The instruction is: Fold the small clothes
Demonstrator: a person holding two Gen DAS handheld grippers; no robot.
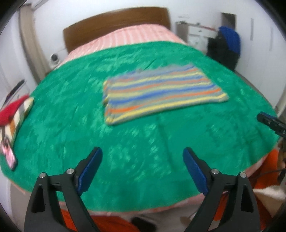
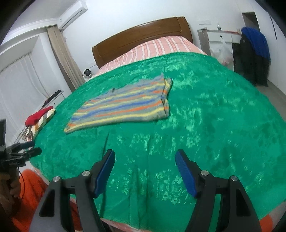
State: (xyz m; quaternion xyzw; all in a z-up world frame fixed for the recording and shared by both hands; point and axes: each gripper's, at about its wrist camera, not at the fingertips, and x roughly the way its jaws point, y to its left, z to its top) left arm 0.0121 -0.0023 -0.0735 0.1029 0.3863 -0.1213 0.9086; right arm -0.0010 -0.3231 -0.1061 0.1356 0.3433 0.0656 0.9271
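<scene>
While the left gripper (image 1: 142, 157) and right gripper (image 2: 144, 159) hover wide apart and empty over the green blanket (image 2: 205, 125), the folded striped shirt (image 1: 160, 92) lies mid-bed before the wooden headboard (image 2: 141, 37) — only the right view shows the air conditioner (image 2: 73, 14).

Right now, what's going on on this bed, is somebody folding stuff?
A person holds a two-finger gripper in each hand over a bed covered with a green blanket. A striped garment lies flat on it, one side already turned in. Both the left gripper and the right gripper are open, holding nothing, hovering near the blanket's front edge, short of the garment. A red item sits on other things at the left edge.
</scene>
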